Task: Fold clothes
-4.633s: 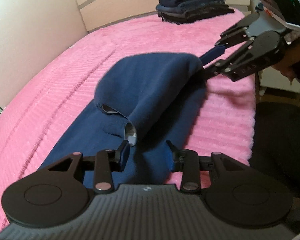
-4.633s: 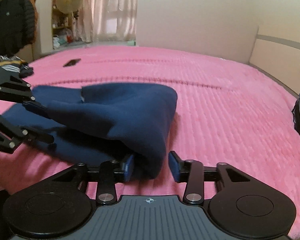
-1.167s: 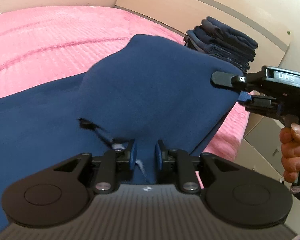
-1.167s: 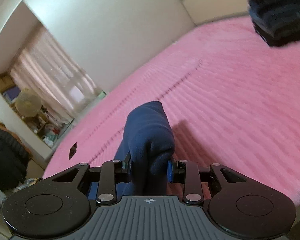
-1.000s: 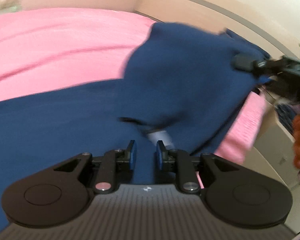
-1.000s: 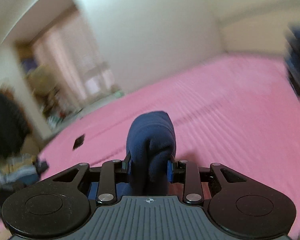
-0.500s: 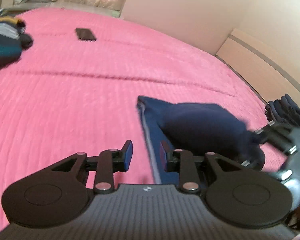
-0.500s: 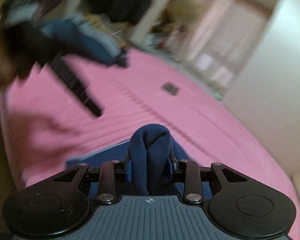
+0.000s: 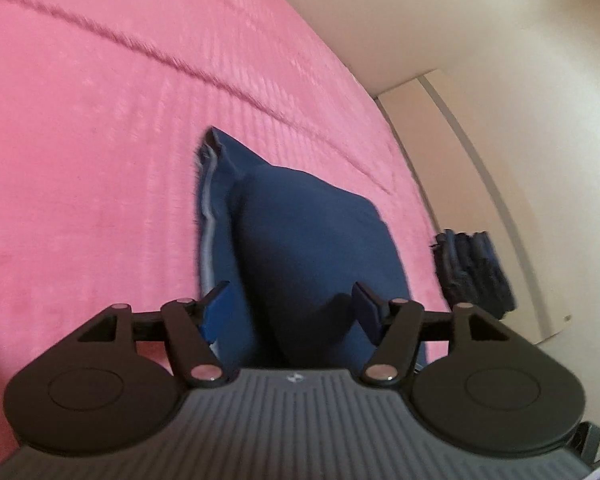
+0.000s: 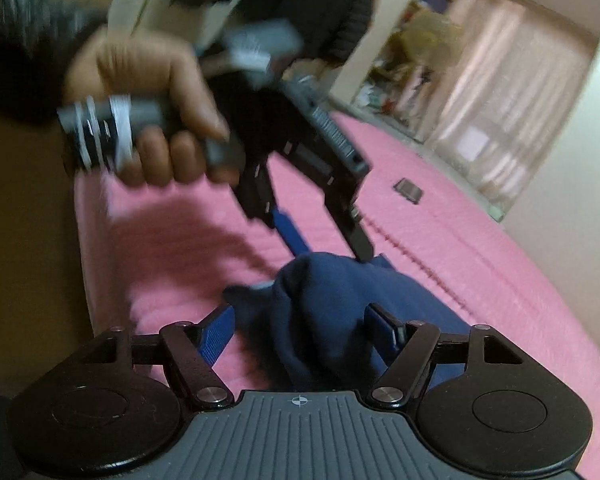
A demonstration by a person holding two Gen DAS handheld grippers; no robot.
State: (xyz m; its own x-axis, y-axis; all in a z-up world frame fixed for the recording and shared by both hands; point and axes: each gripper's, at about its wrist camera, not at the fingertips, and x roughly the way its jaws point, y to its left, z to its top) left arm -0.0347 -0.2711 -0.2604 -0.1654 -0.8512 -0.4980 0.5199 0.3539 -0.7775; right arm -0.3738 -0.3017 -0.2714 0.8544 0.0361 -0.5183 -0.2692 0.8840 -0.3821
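Navy garment (image 9: 300, 240) is shown folded on the pink bed (image 9: 100, 160), near its edge, with a stack (image 9: 472, 272) of folded clothes beyond it. Jaws of the left gripper (image 9: 292, 308) and right gripper (image 10: 304, 330) are seen opening, cloth lying between each pair but no longer pinched. The long axis is read as running away from the left gripper, a pale-edged corner pointing far. A raised fold may be dragged open if a pad snags the cloth on withdrawal.
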